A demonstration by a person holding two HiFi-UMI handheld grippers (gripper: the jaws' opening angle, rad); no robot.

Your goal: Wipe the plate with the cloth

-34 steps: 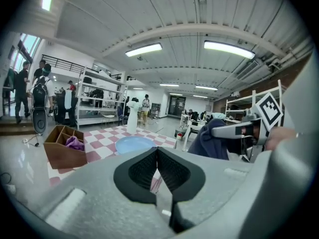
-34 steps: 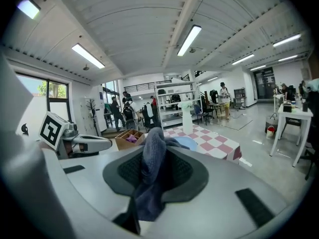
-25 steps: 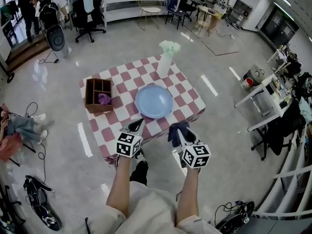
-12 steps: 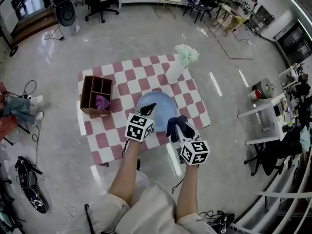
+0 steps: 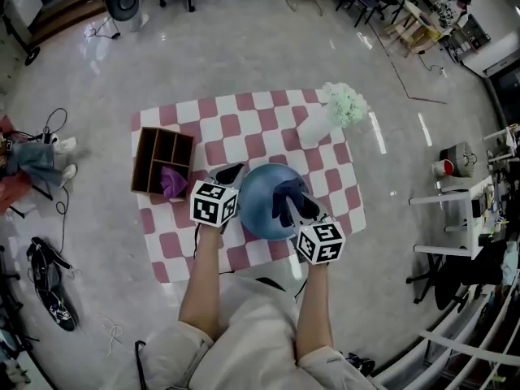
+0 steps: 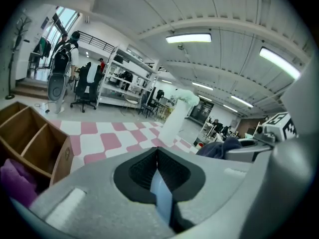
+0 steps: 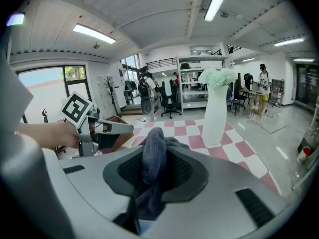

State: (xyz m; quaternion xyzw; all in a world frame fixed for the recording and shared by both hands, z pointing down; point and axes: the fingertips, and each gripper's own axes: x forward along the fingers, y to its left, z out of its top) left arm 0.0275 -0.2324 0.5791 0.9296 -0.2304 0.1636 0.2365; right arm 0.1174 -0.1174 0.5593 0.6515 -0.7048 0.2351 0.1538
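Red-checked table [image 5: 244, 108] | blue plate [image 5: 262, 181] being gripped at rim by left gripper [image 5: 233, 172] | dark cloth [image 7: 152, 151] being clamped by right gripper [image 5: 299, 207], against plate.

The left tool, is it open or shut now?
Shut on the plate: the left tool pinches its thin blue rim between closed jaws.

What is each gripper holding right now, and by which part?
The left gripper pinches the plate by its rim; the right gripper clamps the cloth by a bunched fold.
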